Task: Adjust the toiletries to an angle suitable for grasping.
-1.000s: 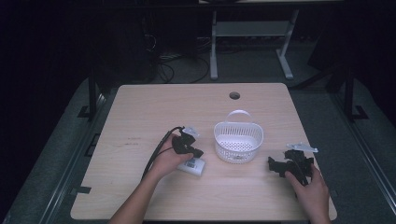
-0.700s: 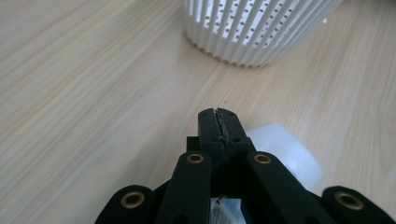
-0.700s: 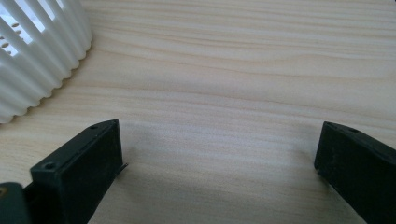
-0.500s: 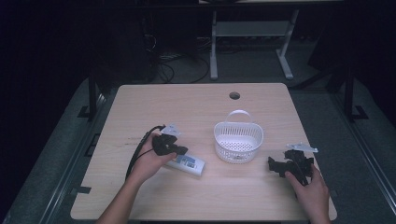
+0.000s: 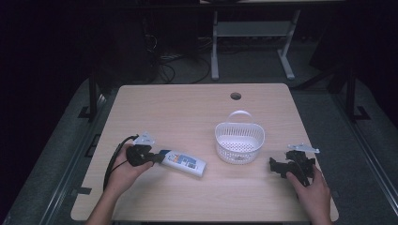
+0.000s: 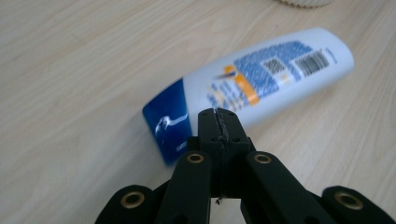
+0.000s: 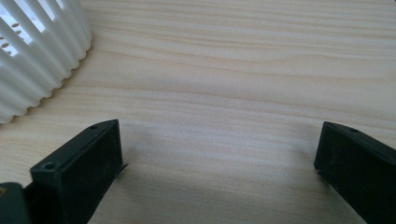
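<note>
Light wooden table: white slatted plastic basket right of centre. White plastic bottle with blue cap lies on its side left of basket, apart from it, cap end pointing left. Left gripper at the cap end; right gripper on table right of basket, near front edge.

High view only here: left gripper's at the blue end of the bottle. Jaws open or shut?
Observer: Shut. In the left gripper view the left gripper has its jaws pressed together with nothing between them; the bottle lies just beyond the tips.
Operator: Which face of the bottle is up?
Observer: The one with the barcode and fine print.
Operator: Right gripper?
Observer: The right gripper has its jaws wide apart over bare table, with the white basket at the upper left of its view.
</note>
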Available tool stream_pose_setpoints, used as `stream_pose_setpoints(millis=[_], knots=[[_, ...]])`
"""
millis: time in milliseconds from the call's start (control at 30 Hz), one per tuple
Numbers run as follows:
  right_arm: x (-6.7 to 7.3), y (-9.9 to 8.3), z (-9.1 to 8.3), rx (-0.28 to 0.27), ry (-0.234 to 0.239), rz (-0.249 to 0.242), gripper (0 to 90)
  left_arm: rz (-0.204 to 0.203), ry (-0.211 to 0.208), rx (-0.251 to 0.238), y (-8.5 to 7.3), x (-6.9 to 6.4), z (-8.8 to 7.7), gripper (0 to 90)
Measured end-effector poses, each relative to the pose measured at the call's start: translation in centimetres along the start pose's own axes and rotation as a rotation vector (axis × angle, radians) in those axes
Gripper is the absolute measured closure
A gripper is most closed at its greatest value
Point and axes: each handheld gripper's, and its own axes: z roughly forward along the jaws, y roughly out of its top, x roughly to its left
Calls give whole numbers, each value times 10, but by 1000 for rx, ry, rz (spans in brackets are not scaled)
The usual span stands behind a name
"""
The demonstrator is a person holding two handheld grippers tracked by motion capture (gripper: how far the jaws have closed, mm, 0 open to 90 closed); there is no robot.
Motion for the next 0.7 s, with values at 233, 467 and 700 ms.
stream_pose_setpoints(millis=[233, 467, 700], knots=[[0, 0, 0, 0, 0, 0, 4, -37, 5, 12, -15, 4, -1, 900], [0, 0, 0, 0, 0, 0, 4, -29, 23, 33, -16, 6, 4, 900], [0, 0, 0, 0, 0, 0, 4, -29, 36, 42, -14, 9, 11, 900]])
